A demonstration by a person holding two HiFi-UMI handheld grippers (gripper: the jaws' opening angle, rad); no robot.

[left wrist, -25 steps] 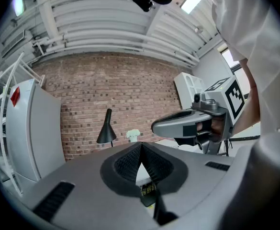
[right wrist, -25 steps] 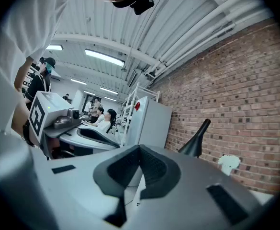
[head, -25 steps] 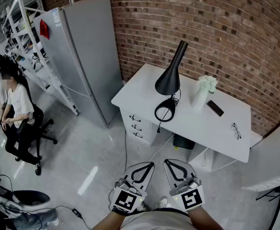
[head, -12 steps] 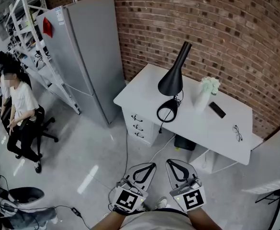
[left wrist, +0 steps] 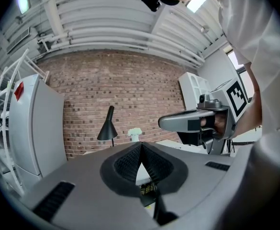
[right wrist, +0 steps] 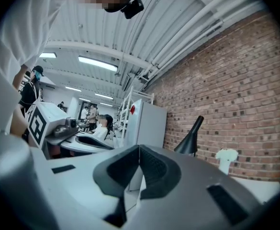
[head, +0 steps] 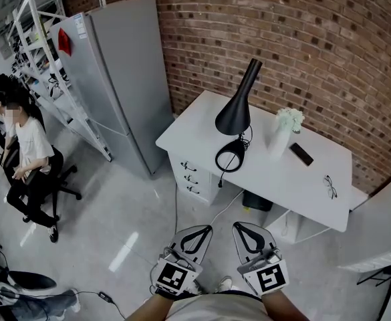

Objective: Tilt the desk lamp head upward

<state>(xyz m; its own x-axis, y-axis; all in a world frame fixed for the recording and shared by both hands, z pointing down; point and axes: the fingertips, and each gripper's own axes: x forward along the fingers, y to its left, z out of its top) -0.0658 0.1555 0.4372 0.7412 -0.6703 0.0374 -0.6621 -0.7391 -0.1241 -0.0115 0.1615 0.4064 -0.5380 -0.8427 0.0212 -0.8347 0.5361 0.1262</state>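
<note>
A black desk lamp (head: 238,105) stands on the white desk (head: 295,179). Its cone head points down over a ring base (head: 230,156), and its stem slants up to the right. Both grippers hang low in front of me, well short of the desk. My left gripper (head: 207,229) and right gripper (head: 236,226) are side by side, both shut and holding nothing. The lamp (left wrist: 107,127) is small and far off beyond the left gripper (left wrist: 140,145). In the right gripper view the lamp (right wrist: 190,138) stands beyond the right gripper (right wrist: 139,148).
On the desk are a white vase of flowers (head: 283,129), a black remote (head: 301,151) and glasses (head: 330,182). Desk drawers (head: 190,176) face me. A grey fridge (head: 125,72) stands at the left by the brick wall. A person (head: 28,146) sits far left.
The head view has swayed slightly, so the desk and lamp shift a little in the picture. Both grippers stay low, shut and side by side.
</note>
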